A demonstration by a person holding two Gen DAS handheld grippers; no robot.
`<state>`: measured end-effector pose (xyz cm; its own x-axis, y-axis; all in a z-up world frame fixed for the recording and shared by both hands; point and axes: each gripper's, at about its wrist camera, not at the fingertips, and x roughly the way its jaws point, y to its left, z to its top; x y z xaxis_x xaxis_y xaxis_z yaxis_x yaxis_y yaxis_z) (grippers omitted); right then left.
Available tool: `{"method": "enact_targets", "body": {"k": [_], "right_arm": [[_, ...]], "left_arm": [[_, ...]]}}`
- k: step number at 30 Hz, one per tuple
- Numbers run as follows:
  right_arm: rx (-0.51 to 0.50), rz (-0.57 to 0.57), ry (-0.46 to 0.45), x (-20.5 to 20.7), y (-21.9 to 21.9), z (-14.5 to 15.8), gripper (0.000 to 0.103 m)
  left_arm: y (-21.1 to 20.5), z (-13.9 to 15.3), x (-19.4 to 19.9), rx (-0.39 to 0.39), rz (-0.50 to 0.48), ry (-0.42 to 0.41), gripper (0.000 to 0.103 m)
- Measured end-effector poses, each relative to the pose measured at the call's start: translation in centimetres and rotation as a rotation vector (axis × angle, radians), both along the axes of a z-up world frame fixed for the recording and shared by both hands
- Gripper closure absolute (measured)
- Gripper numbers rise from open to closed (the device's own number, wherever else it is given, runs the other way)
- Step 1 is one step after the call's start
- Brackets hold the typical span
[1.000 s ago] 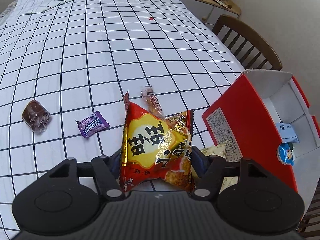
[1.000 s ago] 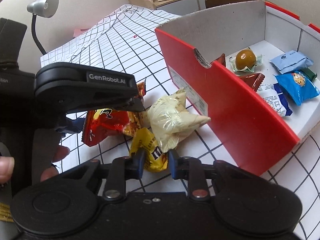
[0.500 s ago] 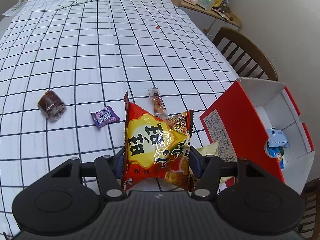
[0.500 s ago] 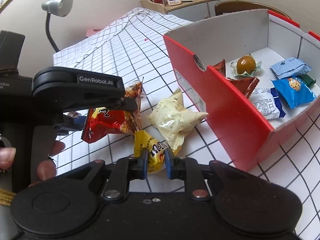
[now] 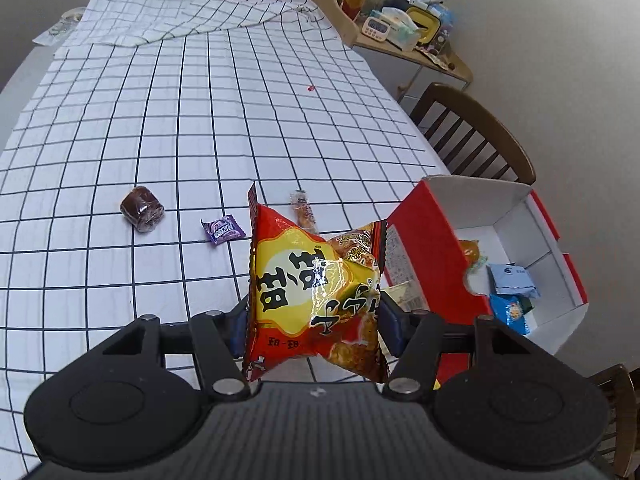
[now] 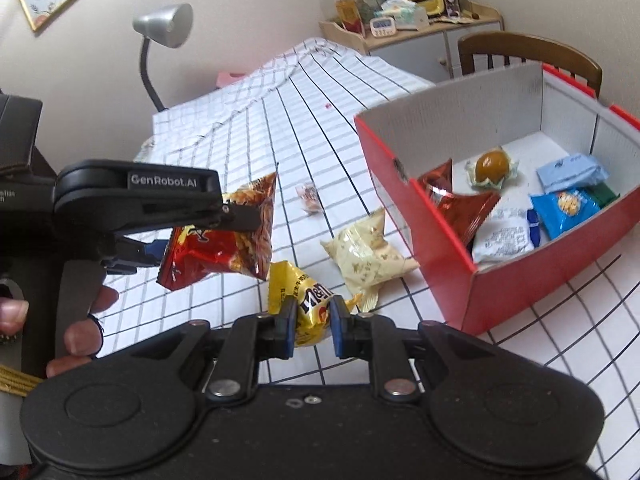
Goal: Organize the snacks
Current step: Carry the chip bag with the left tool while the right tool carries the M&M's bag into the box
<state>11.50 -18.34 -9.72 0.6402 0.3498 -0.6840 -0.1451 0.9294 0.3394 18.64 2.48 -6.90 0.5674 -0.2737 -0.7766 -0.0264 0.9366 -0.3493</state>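
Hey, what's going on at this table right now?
A person is sorting snacks into a red box with a gripper in each hand. The left gripper clamps a red and yellow snack bag; the right gripper is shut on a yellow candy packet. Both are lifted off the checked tablecloth. A pale packet and small sweets lie outside the box.

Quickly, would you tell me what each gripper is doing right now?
Left gripper: closed on red-and-yellow foil snack bag.
Right gripper: closed on yellow candy packet.
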Motion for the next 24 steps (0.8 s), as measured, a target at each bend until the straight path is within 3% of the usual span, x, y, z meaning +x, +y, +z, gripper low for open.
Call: {"method": "enact_targets", "body": {"k": [12, 24], "right_arm": [[0.044, 0.040, -0.064, -1.7, -4.7, 4.4, 0.087], [0.041, 0.035, -0.105, 0.3, -11.7, 6.6, 0.087]], "left_arm": [[-3.9, 4.6, -2.7, 0.042, -0.024, -0.038, 0.042], [-10.2, 6.5, -2.3, 0.029, -0.094, -0.071, 0.042]]}}
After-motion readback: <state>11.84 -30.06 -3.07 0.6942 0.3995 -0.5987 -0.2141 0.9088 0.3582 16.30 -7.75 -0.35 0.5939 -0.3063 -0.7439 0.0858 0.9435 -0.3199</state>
